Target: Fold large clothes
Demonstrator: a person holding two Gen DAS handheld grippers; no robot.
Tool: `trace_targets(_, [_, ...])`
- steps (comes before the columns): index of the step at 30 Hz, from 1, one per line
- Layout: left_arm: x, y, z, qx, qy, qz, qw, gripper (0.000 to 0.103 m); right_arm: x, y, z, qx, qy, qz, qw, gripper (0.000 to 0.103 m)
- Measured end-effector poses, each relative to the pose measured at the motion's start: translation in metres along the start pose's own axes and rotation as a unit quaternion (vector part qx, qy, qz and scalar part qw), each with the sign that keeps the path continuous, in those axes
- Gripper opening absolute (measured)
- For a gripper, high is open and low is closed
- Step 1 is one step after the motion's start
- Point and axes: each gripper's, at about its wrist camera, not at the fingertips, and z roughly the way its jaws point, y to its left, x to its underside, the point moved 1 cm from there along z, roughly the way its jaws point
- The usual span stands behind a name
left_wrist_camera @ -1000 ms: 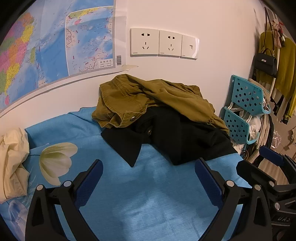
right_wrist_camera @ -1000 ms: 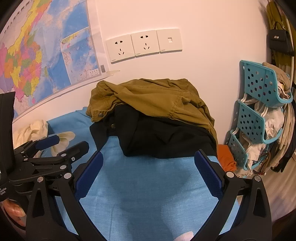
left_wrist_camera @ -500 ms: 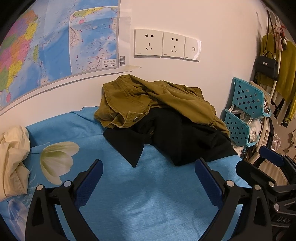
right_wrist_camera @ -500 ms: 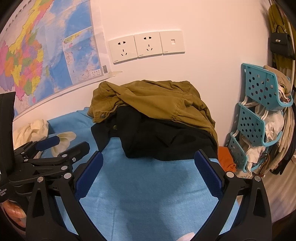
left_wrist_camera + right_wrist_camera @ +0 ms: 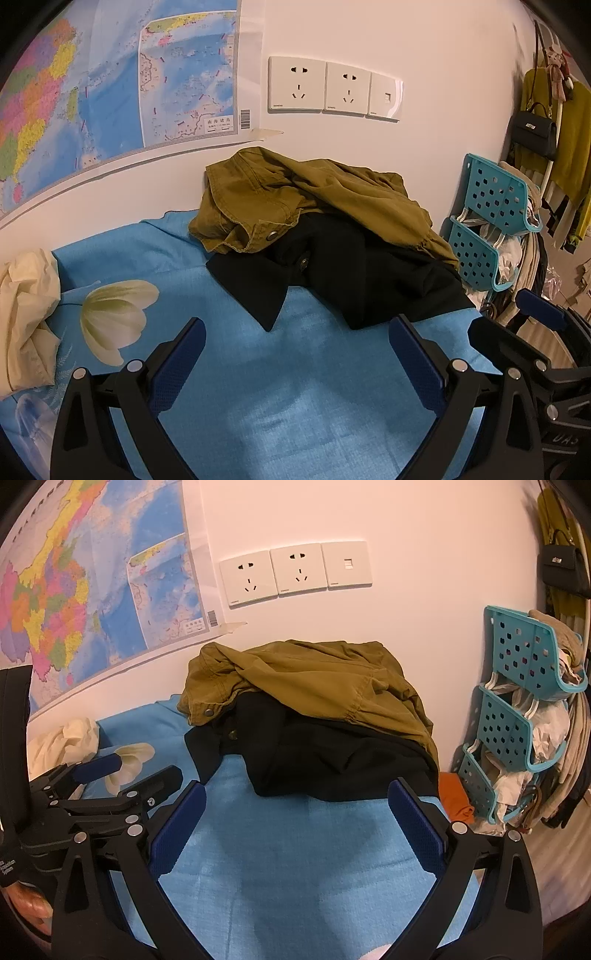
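Left wrist view: nothing looks folded yet. The olive jacket [image 5: 317,195] lies crumpled over the black garment [image 5: 369,273] against the wall on the blue sheet [image 5: 295,387]. The left gripper [image 5: 295,365] hovers with jaws apart, empty.

Right wrist view: the right gripper [image 5: 297,834] is likewise spread and empty, the teal rack [image 5: 517,716] (stuffed) crowding the pile's right.

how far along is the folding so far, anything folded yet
Nothing looks folded. The olive-green cotton jacket lies crumpled on top of the black buttoned garment, heaped against the wall on the blue flower-print bed sheet. Nothing is in hand: the left claw and the right claw are both open and empty, short of the pile. Left to do: pull each garment out, spread it flat and fold it.
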Motion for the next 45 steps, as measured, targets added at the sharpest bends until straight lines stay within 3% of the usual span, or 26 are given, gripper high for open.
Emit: trace_targets(45, [-0.0032, 0.0058, -0.0045, -0.009, -0.009, -0.006, 0.9999, 0.096, 0.0018, -0.0013, 0.0002, -0.005, 0.001, 0.001, 1.0, 0.097])
